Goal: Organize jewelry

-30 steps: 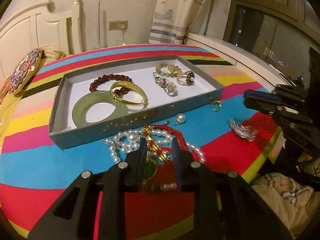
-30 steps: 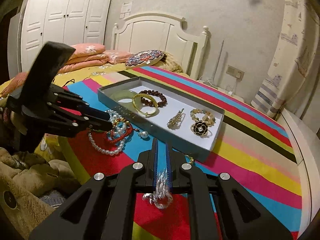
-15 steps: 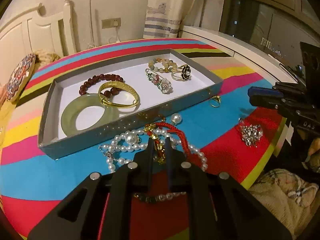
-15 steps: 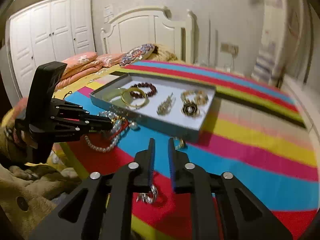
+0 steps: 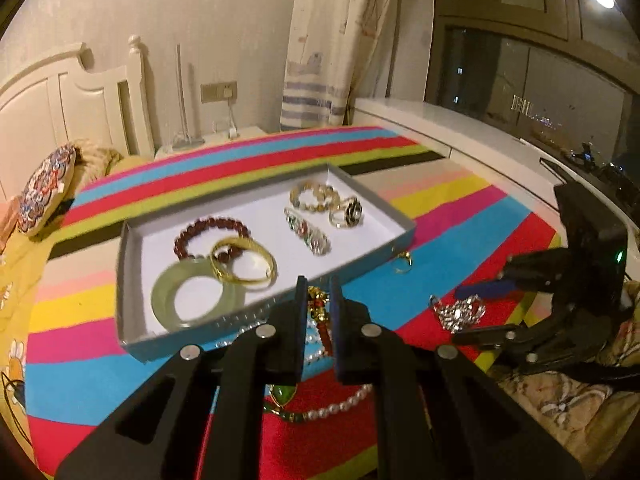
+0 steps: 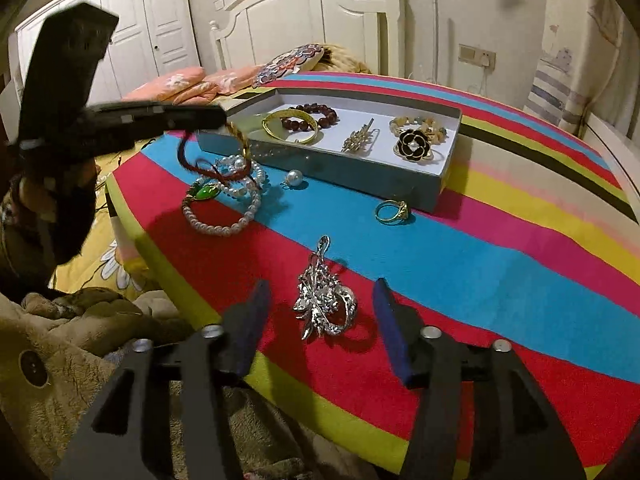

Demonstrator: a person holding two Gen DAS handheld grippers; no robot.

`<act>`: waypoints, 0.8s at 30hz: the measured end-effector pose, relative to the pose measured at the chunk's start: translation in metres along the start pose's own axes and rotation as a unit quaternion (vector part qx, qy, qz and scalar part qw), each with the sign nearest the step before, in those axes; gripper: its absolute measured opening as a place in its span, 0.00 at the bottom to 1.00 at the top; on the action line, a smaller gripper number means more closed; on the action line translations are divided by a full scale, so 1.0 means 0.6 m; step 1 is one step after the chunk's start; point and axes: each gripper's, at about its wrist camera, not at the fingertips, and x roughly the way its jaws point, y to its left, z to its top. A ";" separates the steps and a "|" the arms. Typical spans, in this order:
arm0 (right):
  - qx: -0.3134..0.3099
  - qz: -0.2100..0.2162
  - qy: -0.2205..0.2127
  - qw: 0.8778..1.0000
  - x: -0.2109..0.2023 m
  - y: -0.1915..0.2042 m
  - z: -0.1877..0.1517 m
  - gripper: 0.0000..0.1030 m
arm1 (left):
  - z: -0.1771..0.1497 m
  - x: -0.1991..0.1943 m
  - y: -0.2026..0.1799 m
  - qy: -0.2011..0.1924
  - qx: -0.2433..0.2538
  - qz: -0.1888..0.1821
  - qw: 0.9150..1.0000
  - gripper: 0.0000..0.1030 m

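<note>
My left gripper [image 5: 316,300] is shut on a red cord necklace with gold beads [image 5: 319,308] and lifts it above the striped cloth; in the right wrist view the cord [image 6: 192,160] hangs from it near the tray's left end. My right gripper [image 6: 320,308] is open and empty, its fingers either side of a silver brooch [image 6: 324,300] lying on the red stripe. The grey tray [image 5: 128,280] holds a jade bangle [image 5: 192,300], gold bangle, red bead bracelet, hair clip, flower ring.
A pearl necklace with a green pendant [image 6: 224,200], a single pearl [image 6: 295,178] and a gold ring [image 6: 394,212] lie on the cloth by the tray. The table edge drops to blankets at the front. A bed headboard [image 6: 320,12] stands behind.
My right gripper has opened and let the silver brooch down on the cloth. My left gripper has shut on the red cord necklace and raised it towards the tray.
</note>
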 end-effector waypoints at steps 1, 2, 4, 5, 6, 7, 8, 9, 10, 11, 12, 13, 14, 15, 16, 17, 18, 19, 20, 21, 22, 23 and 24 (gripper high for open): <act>-0.008 -0.002 -0.003 1.000 -0.001 0.005 -0.001 0.21 | 0.003 -0.004 0.000 -0.003 0.001 0.001 1.000 0.10; -0.015 -0.005 -0.006 1.000 -0.003 0.008 -0.002 0.19 | 0.007 -0.007 0.000 -0.006 0.002 0.002 1.000 0.10; -0.031 -0.013 -0.013 0.999 -0.006 0.015 -0.001 0.17 | 0.012 -0.012 0.000 -0.010 0.004 0.004 1.000 0.10; -0.043 -0.022 -0.019 0.999 -0.009 0.023 -0.001 0.17 | 0.014 -0.014 0.000 -0.011 0.005 0.005 1.000 0.10; -0.048 -0.029 -0.029 0.998 -0.013 0.028 0.001 0.17 | 0.015 -0.017 -0.001 -0.012 0.005 0.006 1.000 0.10; -0.048 -0.029 -0.034 0.998 -0.015 0.027 0.004 0.17 | 0.017 -0.019 -0.001 -0.014 0.006 0.006 1.000 0.10; -0.046 -0.028 -0.040 0.998 -0.019 0.026 0.007 0.17 | 0.019 -0.023 -0.002 -0.016 0.007 0.007 1.000 0.10; -0.045 -0.032 -0.044 0.997 -0.022 0.026 0.010 0.17 | 0.022 -0.026 -0.002 -0.019 0.009 0.009 1.000 0.10; -0.045 -0.034 -0.047 0.997 -0.024 0.024 0.014 0.17 | 0.023 -0.027 -0.001 -0.020 0.010 0.009 1.000 0.10; -0.045 -0.035 -0.048 0.997 -0.025 0.022 0.017 0.17 | 0.027 -0.029 -0.001 -0.021 0.012 0.011 1.000 0.10; -0.045 -0.038 -0.049 0.997 -0.026 0.021 0.021 0.17 | 0.030 -0.030 0.001 -0.022 0.013 0.013 1.000 0.10; -0.044 -0.040 -0.051 0.997 -0.026 0.019 0.025 0.17 | 0.033 -0.031 0.003 -0.023 0.013 0.014 1.000 0.10; -0.045 -0.041 -0.052 0.997 -0.026 0.018 0.028 0.17 | 0.038 -0.032 0.005 -0.025 0.014 0.015 0.999 0.10; -0.047 -0.043 -0.053 0.997 -0.026 0.018 0.032 0.17 | 0.044 -0.032 0.007 -0.027 0.015 0.016 0.999 0.10; -0.048 -0.044 -0.054 0.996 -0.026 0.017 0.036 0.17 | 0.049 -0.032 0.008 -0.028 0.016 0.018 0.999 0.10; -0.051 -0.046 -0.055 0.996 -0.024 0.018 0.043 0.17 | 0.053 -0.032 0.010 -0.028 0.017 0.018 0.999 0.10; -0.053 -0.047 -0.055 0.996 -0.022 0.019 0.046 0.17 | 0.059 -0.031 0.012 -0.029 0.017 0.019 0.999 0.10; -0.057 -0.048 -0.056 0.996 -0.020 0.020 0.051 0.17 | 0.065 -0.029 0.014 -0.029 0.018 0.020 0.999 0.10; -0.062 -0.051 -0.057 0.995 -0.017 0.021 0.058 0.17 | 0.070 -0.027 0.016 -0.029 0.019 0.022 0.999 0.10; -0.067 -0.054 -0.057 0.995 -0.012 0.022 0.066 0.17 | 0.076 -0.023 0.017 -0.029 0.021 0.024 0.999 0.10; -0.069 -0.056 -0.057 0.994 -0.008 0.022 0.070 0.17 | 0.082 -0.019 0.019 -0.029 0.021 0.025 0.999 0.10; -0.071 -0.058 -0.057 0.994 -0.003 0.020 0.081 0.17 | 0.090 -0.013 0.023 -0.029 0.019 0.026 0.999 0.10; -0.071 -0.059 -0.057 0.994 0.002 0.020 0.089 0.17 | 0.095 -0.008 0.025 -0.028 0.018 0.028 0.999 0.10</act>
